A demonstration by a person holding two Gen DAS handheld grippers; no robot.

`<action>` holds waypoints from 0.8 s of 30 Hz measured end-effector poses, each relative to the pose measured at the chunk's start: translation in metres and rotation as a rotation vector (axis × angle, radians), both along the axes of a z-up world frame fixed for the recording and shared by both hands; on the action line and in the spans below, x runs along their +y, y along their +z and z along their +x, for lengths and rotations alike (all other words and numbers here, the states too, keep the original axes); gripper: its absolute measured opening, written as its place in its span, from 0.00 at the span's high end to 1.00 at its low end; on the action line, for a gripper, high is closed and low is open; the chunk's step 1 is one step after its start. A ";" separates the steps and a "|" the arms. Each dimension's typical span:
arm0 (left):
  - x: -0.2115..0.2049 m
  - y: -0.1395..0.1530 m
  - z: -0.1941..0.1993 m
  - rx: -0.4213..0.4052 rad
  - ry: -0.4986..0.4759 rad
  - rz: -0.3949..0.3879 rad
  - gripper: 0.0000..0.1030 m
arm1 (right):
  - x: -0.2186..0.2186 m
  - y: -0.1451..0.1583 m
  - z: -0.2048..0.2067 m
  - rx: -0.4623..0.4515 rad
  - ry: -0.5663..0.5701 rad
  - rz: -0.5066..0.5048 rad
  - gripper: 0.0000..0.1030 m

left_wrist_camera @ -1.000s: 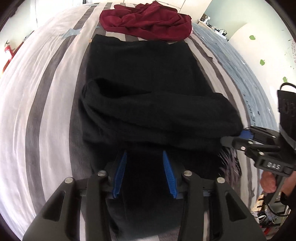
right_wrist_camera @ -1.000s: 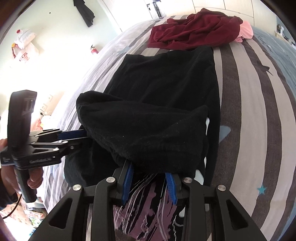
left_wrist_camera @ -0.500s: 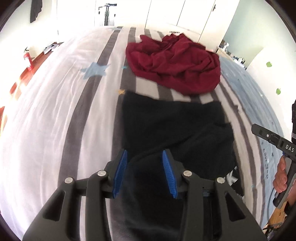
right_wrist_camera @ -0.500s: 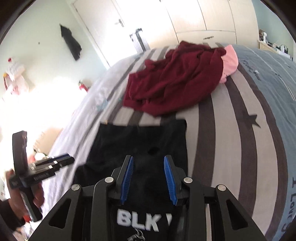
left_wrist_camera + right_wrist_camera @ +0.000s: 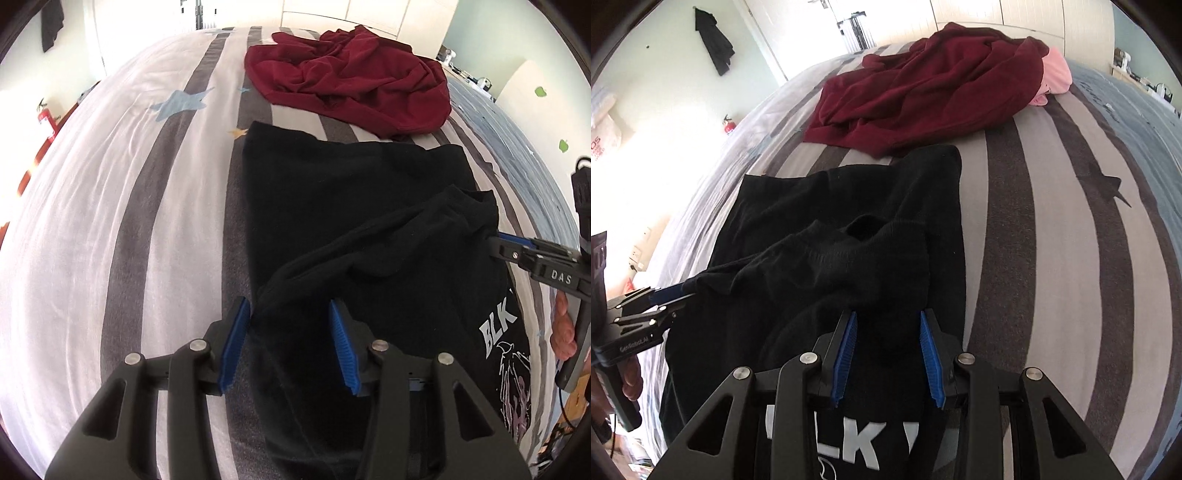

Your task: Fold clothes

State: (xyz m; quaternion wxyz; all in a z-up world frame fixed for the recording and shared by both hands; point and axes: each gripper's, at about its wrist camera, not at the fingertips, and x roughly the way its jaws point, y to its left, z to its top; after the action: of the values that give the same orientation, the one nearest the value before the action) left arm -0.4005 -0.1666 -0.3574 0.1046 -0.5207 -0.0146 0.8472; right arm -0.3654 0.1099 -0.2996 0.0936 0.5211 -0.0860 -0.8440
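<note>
Two grippers on black shirt (image 5: 351,206): left gripper (image 5: 286,343) opening, fabric between pads; right gripper (image 5: 886,354) pinching far hem. Advice: lay fold flat, edges matched, before release.

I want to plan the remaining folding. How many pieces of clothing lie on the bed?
3 visible: a black shirt nearest, a dark red garment crumpled beyond it, and a pink piece peeking from under the red one's far right edge. More may be hidden beneath that pile.

A home bedroom: wide bed (image 5: 110,229) under striped, star-printed bedding, white wardrobe doors (image 5: 1015,18) at twelve o'clock, dark garment (image 5: 714,40) hanging on the wall at ten o'clock
</note>
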 end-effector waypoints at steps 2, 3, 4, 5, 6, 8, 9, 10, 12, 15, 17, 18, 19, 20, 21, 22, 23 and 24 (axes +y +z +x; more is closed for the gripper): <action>0.003 -0.002 -0.002 0.009 -0.017 -0.021 0.60 | -0.001 -0.003 -0.006 0.002 0.001 0.000 0.69; 0.003 -0.004 -0.003 0.009 -0.020 -0.025 0.60 | -0.002 -0.004 -0.009 0.002 -0.001 -0.002 0.70; 0.003 -0.005 -0.004 0.008 -0.022 -0.028 0.60 | -0.001 -0.006 -0.010 -0.005 -0.009 -0.006 0.70; 0.003 -0.007 -0.006 0.008 -0.020 -0.021 0.60 | 0.000 -0.007 -0.012 -0.012 -0.018 -0.012 0.73; 0.002 -0.009 -0.008 0.007 -0.018 -0.013 0.60 | 0.003 -0.010 -0.014 -0.019 -0.029 -0.023 0.80; 0.001 -0.011 -0.011 0.008 -0.021 0.006 0.60 | 0.007 -0.013 -0.017 -0.031 -0.052 -0.042 0.81; 0.001 -0.012 -0.013 0.005 -0.027 0.015 0.60 | 0.008 -0.014 -0.018 -0.033 -0.061 -0.052 0.83; 0.002 -0.012 -0.013 0.008 -0.033 0.013 0.62 | 0.009 -0.015 -0.019 -0.034 -0.064 -0.066 0.86; 0.003 -0.010 -0.014 0.013 -0.041 0.013 0.68 | 0.009 -0.015 -0.019 -0.031 -0.069 -0.067 0.89; 0.000 -0.006 -0.011 0.020 -0.032 0.050 0.80 | 0.008 -0.009 -0.015 -0.007 -0.074 -0.065 0.95; 0.000 0.000 -0.009 0.031 -0.031 0.061 0.86 | 0.009 -0.004 -0.012 0.007 -0.083 -0.070 0.96; 0.001 0.004 -0.007 0.040 -0.029 0.067 0.86 | 0.010 -0.001 -0.010 0.014 -0.091 -0.072 0.96; 0.001 0.008 -0.006 0.048 -0.024 0.074 0.87 | 0.011 0.004 -0.008 0.022 -0.096 -0.071 0.97; 0.002 0.012 -0.006 0.056 -0.019 0.081 0.88 | 0.011 0.009 -0.006 0.032 -0.098 -0.071 0.97; 0.001 0.016 -0.007 0.062 -0.012 0.092 0.88 | 0.012 0.014 -0.005 0.043 -0.101 -0.071 0.97; 0.001 0.019 -0.008 0.067 -0.005 0.104 0.88 | 0.012 0.018 -0.005 0.052 -0.106 -0.072 0.97; 0.001 0.021 -0.011 0.069 0.003 0.114 0.88 | 0.013 0.021 -0.006 0.060 -0.110 -0.073 0.97; 0.001 0.023 -0.014 0.072 0.008 0.120 0.88 | 0.014 0.024 -0.007 0.067 -0.115 -0.073 0.97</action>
State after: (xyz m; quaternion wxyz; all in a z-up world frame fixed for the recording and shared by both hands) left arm -0.4144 -0.1658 -0.3343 0.1327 -0.4826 -0.0635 0.8634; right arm -0.3725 0.1241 -0.2751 0.0668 0.4831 -0.1433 -0.8612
